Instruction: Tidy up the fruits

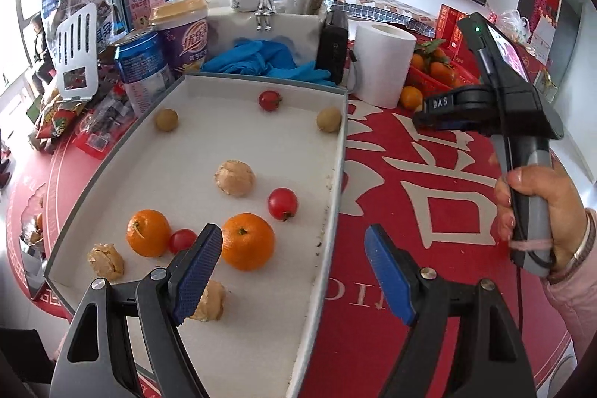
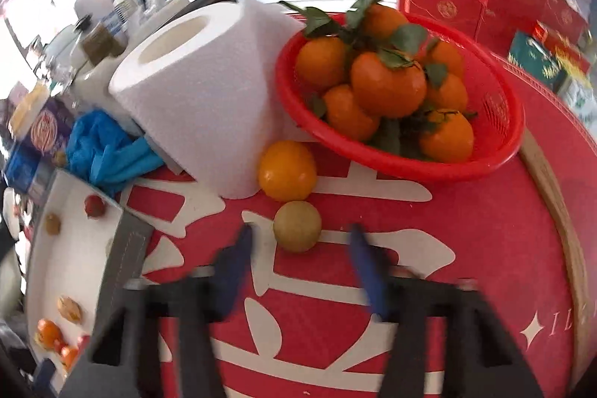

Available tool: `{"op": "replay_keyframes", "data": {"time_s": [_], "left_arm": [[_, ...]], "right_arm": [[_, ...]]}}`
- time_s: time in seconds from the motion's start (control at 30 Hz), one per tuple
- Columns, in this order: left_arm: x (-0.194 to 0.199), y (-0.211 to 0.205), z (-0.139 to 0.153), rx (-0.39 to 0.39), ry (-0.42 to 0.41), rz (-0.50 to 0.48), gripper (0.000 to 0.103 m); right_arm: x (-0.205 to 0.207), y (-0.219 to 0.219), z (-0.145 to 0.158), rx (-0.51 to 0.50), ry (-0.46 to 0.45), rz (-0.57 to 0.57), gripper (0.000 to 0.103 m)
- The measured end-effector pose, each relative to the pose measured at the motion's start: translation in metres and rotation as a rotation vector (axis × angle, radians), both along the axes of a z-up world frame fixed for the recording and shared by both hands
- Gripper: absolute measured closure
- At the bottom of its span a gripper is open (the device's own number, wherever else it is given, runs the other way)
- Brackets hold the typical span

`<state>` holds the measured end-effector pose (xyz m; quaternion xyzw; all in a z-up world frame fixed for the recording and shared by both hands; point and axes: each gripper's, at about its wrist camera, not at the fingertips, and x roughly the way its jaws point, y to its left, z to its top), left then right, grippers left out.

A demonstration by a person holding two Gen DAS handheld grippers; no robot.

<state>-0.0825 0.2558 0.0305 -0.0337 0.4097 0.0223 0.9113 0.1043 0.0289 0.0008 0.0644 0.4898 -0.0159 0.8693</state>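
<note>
A white tray holds two oranges, three cherry tomatoes, two small tan round fruits and several wrinkled tan lumps. My left gripper hangs open over the tray's near right rim, with nothing between its fingers. In the right wrist view, a small brownish-green round fruit lies on the red tablecloth, and a yellow-orange fruit sits just behind it. My right gripper is blurred; its blue fingers stand apart on either side of the small fruit's near half, with gaps showing.
A red basket of leafy tangerines stands behind the loose fruits, and a white paper roll is to its left. Blue gloves, cans and cups crowd the tray's far side. A hand grips the right gripper's handle.
</note>
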Motion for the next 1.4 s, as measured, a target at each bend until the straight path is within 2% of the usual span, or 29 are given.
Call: {"op": "replay_keyframes", "data": {"time_s": [0.1,0.23,0.37,0.43,0.5,0.57,0.63,0.7,0.77,0.87,1.0,1.2,1.4], "left_arm": [[-0.001,-0.010,0.000,0.003,-0.002,-0.023,0.021],[-0.001,-0.016,-0.003,0.007,0.002,-0.027,0.021],[-0.004,-0.015,-0.006,0.013,0.009,-0.024,0.021],[-0.004,-0.017,-0.007,0.014,0.014,-0.027,0.021],[-0.004,-0.022,-0.008,0.014,0.020,-0.034,0.021],[-0.005,-0.028,-0.008,0.015,0.019,-0.046,0.021],[-0.006,-0.035,-0.009,0.018,0.018,-0.062,0.021],[-0.006,-0.041,-0.010,0.016,0.024,-0.079,0.021],[-0.006,-0.050,-0.012,0.010,0.031,-0.107,0.020],[-0.009,-0.063,-0.012,0.062,0.013,-0.119,0.018],[-0.008,-0.069,-0.011,0.067,0.016,-0.120,0.018],[-0.009,-0.059,-0.002,0.119,-0.052,-0.059,0.018],[-0.012,-0.025,0.018,0.065,-0.101,-0.003,0.018]], "right_arm": [[-0.018,0.004,-0.002,0.035,0.013,0.039,0.073],[-0.065,0.023,-0.004,0.033,0.030,0.142,0.073],[-0.125,0.037,-0.006,-0.043,-0.004,0.231,0.073],[-0.140,0.039,-0.007,-0.083,-0.022,0.260,0.072],[-0.150,0.038,-0.006,-0.102,-0.035,0.289,0.060],[-0.160,0.036,0.005,-0.102,-0.072,0.290,0.011],[-0.180,0.027,0.023,-0.116,-0.176,0.261,0.002],[-0.194,0.014,0.040,-0.168,-0.280,0.211,0.001],[-0.203,-0.008,0.049,-0.223,-0.315,0.115,0.001],[-0.211,-0.051,0.037,-0.152,-0.260,-0.008,0.001],[-0.226,-0.093,0.009,-0.084,-0.173,-0.116,0.001],[-0.240,-0.104,-0.001,-0.042,-0.156,-0.137,0.001],[-0.236,-0.081,0.000,-0.023,-0.180,-0.030,0.001]]}}
